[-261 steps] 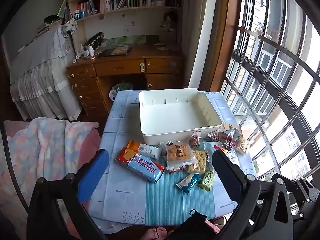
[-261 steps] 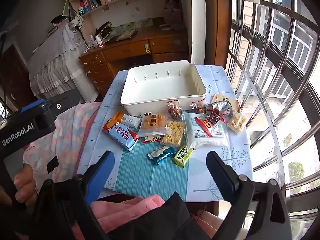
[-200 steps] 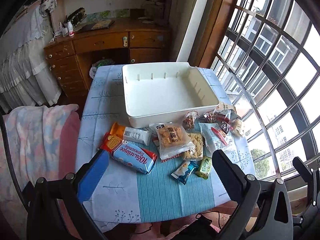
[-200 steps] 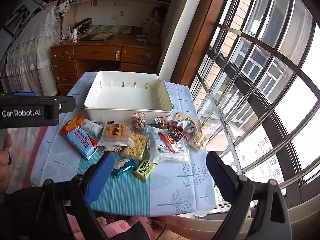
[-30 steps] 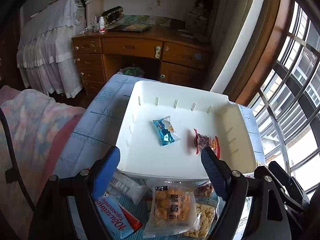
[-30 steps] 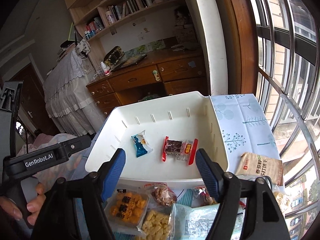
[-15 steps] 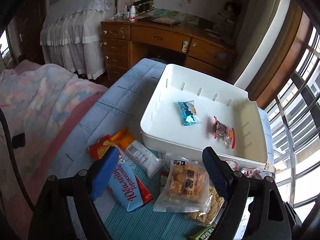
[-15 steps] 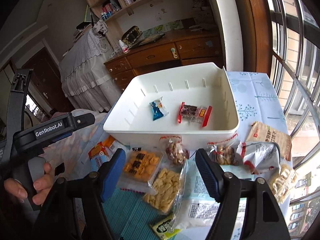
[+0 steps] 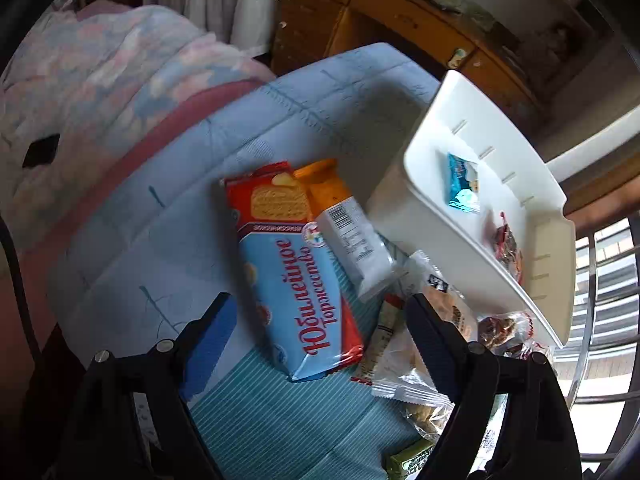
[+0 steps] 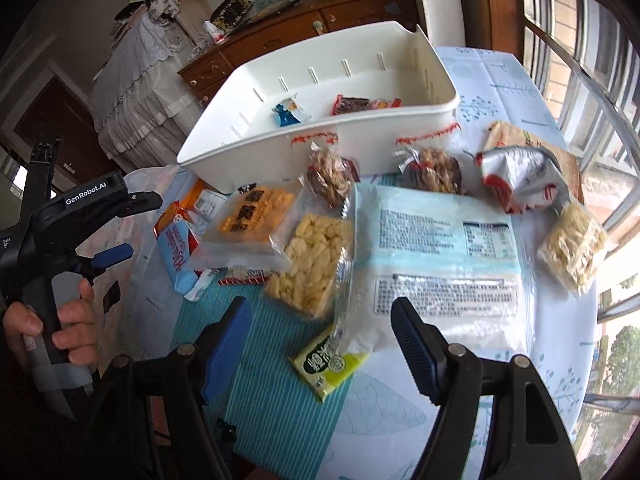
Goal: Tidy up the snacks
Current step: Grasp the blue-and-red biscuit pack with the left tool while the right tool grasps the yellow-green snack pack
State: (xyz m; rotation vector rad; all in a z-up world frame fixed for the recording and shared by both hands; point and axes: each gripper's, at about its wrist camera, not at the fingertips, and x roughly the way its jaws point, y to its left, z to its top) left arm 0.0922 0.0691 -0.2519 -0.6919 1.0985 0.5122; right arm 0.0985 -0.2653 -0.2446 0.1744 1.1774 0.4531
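two snacks already lie in the white bin (image 10: 360, 148): a small blue packet (image 10: 286, 114) and a red-ended bar (image 10: 362, 105). the rest, roughly ten packs, sit on the desk (image 10: 500, 92) in front of it. left tongs (image 9: 320, 322) gape empty over the blue biscuit pack (image 9: 298, 280); right tongs (image 10: 320, 338) gape empty over the green sachet (image 10: 328, 364), so most sorting is left
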